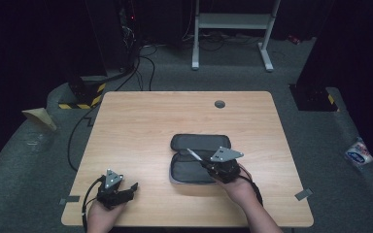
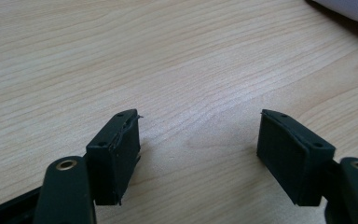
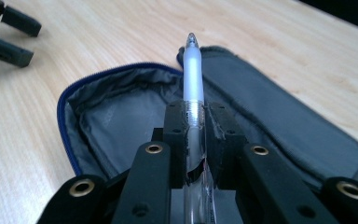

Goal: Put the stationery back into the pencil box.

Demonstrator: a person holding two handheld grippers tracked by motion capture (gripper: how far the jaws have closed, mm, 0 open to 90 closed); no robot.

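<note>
Close-up reveals right hand-held gripper (image 3: 196, 128) clamped on pen (image 3: 192, 70) over open case (image 3: 112, 116); left hand-held gripper (image 2: 198, 140) gapes apart.

Each hand carries a black gripper, the left gripper (image 1: 126, 190) near the table's (image 1: 141, 121) front left corner, the right gripper (image 1: 205, 162) near the front edge. Each is topped by a grey three-cornered plate and trails a black cable. The arms are bare. Up close, the jaws are flat black blocks with small screw holes, on black links with brass-ringed pivots.
</note>
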